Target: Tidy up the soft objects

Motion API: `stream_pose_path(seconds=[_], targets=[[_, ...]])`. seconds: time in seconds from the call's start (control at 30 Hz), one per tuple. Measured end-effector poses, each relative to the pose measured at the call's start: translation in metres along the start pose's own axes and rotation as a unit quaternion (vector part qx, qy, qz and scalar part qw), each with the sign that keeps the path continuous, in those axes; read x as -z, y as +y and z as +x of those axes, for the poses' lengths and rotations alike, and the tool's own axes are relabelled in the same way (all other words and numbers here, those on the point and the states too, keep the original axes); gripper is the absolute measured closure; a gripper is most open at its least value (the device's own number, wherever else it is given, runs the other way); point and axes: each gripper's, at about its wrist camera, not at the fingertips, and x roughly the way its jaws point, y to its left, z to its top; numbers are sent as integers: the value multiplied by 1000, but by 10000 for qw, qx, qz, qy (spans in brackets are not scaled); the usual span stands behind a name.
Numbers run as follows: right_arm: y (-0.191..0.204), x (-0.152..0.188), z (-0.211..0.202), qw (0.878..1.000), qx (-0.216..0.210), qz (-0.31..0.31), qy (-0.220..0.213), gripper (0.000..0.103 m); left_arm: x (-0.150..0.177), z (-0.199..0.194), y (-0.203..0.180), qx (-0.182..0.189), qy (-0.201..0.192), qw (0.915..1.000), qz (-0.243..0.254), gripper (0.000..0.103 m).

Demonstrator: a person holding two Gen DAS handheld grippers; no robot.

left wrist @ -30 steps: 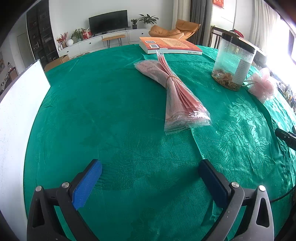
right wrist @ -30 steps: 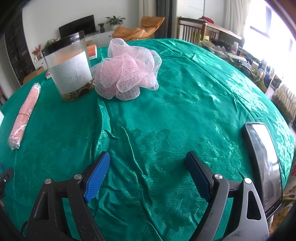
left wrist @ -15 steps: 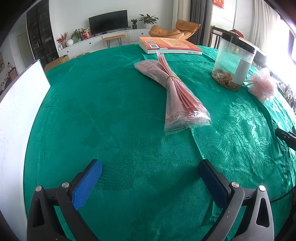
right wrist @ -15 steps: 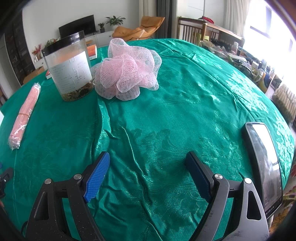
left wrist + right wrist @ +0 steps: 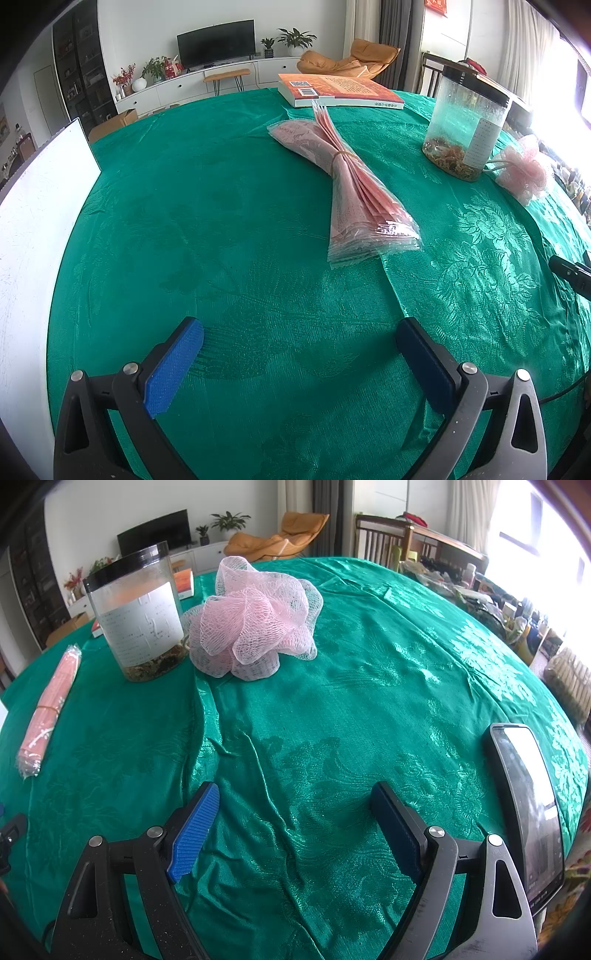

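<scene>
Green brocade cloth covers the bench [image 5: 369,686], where the pink mesh pouf [image 5: 255,624] sits touching the clear black-lidded jar [image 5: 138,613], which holds only a shallow layer of dried bits, while the banded bundle of pink plastic sleeves [image 5: 351,177] lies well left of both. Both the left gripper [image 5: 299,358] and right gripper [image 5: 291,819] hover with jaws spread wide and empty. The pouf looks feather-light and squashy, best pinched deep through its gathered middle; the sleeves look slippery, so I would grip at the band.
</scene>
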Motion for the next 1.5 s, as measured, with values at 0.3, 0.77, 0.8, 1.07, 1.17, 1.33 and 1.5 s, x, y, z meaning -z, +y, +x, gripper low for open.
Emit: stream_pose_path(seconds=[0.3, 0.77, 0.8, 1.07, 1.17, 1.33, 1.5], targets=[[-1, 0, -1, 10000, -28, 12, -11, 17, -51, 0, -10, 799, 16, 9963, -324, 0], [11, -112, 48, 9932, -1127, 19, -306, 26, -105, 71, -30, 154, 694, 9971, 258, 8], [11, -116, 56, 9945, -1018, -32, -259, 42, -107, 69, -29, 190, 609, 9976, 261, 19], [-21, -93, -15, 9881, -902, 115, -1243, 75, -102, 31, -16, 1011, 146, 9942, -333, 73], [-7, -82, -66, 9805, -1086, -188, -1626, 75, -90, -10, -2, 1334, -121, 9893, -583, 73], [56, -64, -149, 9573, -1763, -946, -2087, 75, -72, -100, 53, 1356, -711, 9858, -691, 73], [145, -39, -217, 9202, -2708, -1610, -2323, 75, -38, -168, 151, 546, -863, 9910, -862, 73]])
